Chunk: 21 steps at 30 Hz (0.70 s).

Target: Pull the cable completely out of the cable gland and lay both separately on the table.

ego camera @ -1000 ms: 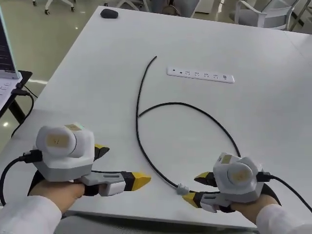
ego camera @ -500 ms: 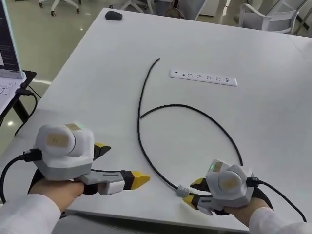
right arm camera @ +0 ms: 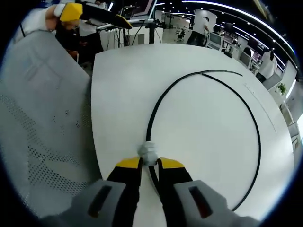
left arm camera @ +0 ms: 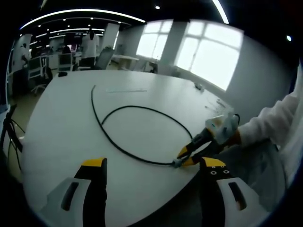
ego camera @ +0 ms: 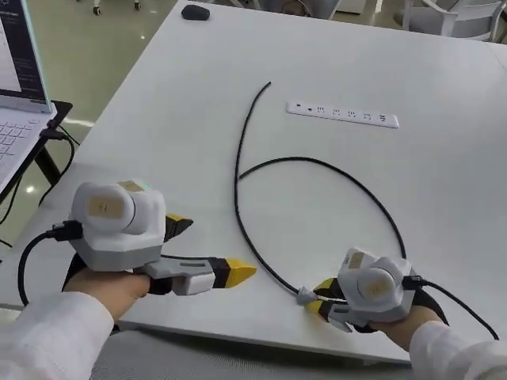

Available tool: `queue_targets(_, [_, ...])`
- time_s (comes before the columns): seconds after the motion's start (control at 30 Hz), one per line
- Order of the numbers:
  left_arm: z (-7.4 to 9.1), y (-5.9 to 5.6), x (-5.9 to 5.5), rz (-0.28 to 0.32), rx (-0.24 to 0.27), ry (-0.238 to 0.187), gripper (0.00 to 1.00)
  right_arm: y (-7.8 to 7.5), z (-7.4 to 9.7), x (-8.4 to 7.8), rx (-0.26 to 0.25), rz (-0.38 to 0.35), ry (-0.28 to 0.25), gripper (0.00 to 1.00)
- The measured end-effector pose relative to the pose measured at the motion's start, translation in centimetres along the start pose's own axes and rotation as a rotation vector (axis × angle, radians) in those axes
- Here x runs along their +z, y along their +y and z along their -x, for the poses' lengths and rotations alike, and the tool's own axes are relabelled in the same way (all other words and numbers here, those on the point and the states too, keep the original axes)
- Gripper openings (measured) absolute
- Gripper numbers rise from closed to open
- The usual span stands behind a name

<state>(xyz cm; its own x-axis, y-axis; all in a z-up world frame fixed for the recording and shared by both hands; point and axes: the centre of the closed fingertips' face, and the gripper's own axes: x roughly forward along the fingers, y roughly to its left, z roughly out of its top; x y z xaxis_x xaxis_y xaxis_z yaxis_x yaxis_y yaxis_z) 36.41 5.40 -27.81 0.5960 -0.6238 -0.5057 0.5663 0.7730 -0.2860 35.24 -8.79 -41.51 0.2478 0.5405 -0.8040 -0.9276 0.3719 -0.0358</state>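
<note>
At the near edge of a smooth white table, the right gripper lies low. Its yellow-tipped jaws are drawn close together on either side of a thin black cable. Whether they actually pinch it cannot be told. The cable gland, a small, pale, rounded fitting, sits on the cable right at the jaw tips.

To the left, the left gripper is held over the table edge with its jaws spread wide and nothing between them, well apart from the gland.

From the gland the cable runs away in one long line. On the other side of the jaws it sweeps round in a wide arc, and that end stops just beside the long line.

Farther off lies a flat white power strip. A dark mouse rests near the far edge, and an open laptop stands off to the left.
</note>
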Motion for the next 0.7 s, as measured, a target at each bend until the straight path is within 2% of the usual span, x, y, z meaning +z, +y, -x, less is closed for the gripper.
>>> queue_targets(0.2, [-0.1,-0.3,0.0,-0.003,-0.013,0.005,0.79,0.0,0.2,0.1,0.011,0.025,0.004,0.13])
queue_targets(0.37, [-0.1,-1.0,0.2,-0.023,-0.041,0.000,0.77,-0.4,1.8,1.6,0.004,-0.004,-0.021,0.12])
queue_targets(0.4, [-0.1,-1.1,0.2,-0.026,-0.045,-0.001,0.76,-0.5,2.1,1.9,0.004,0.003,-0.032,0.12])
queue_targets(0.47, [0.1,-1.3,0.3,-0.027,-0.051,-0.005,0.74,-0.4,2.9,3.3,0.017,0.000,-0.089,0.12])
queue_targets(0.57, [0.5,-1.4,0.8,-0.019,-0.063,-0.025,0.73,-0.5,4.0,4.5,0.008,0.035,-0.116,0.11])
queue_targets(0.7, [0.7,-1.3,1.1,-0.012,-0.074,-0.036,0.68,-0.6,5.7,6.2,0.021,0.039,-0.160,0.11])
